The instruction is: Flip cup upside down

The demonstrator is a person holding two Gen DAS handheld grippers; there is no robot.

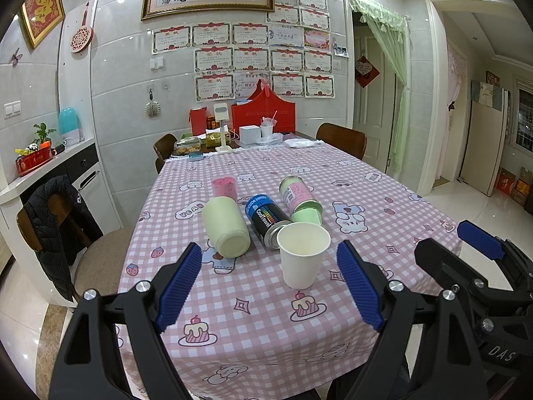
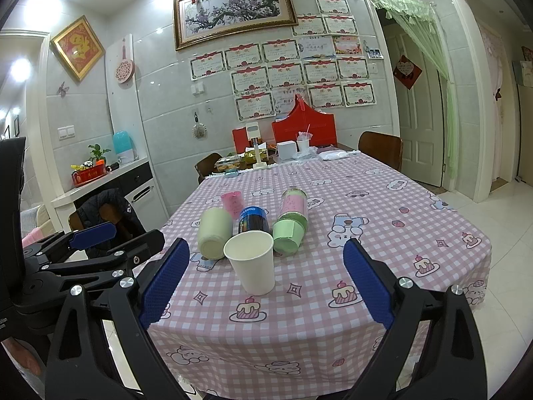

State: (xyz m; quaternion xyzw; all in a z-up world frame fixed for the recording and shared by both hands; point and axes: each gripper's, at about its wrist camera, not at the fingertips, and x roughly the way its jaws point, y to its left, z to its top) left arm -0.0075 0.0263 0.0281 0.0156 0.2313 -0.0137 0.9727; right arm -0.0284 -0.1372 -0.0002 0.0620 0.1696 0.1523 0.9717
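I've got both grippers level over the near table edge, side by side. My left gripper point(image 1: 269, 283) is spread wide, holding nothing; my right gripper point(image 2: 266, 280) likewise. The white paper cup point(image 1: 302, 255) stands upright, mouth up, on the checked tablecloth point(image 1: 266, 326), just before 3 toppled containers.

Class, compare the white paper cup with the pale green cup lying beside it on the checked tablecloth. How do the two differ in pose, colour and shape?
Pose: the white paper cup stands upright with its mouth open to the ceiling; the pale green cup lies on its side, base toward the cameras.
Colour: the white paper cup is white, the pale green cup light green.
Shape: the white paper cup tapers downward; the pale green cup looks straighter.
Shared: both rest on the tablecloth, untouched by either tool.
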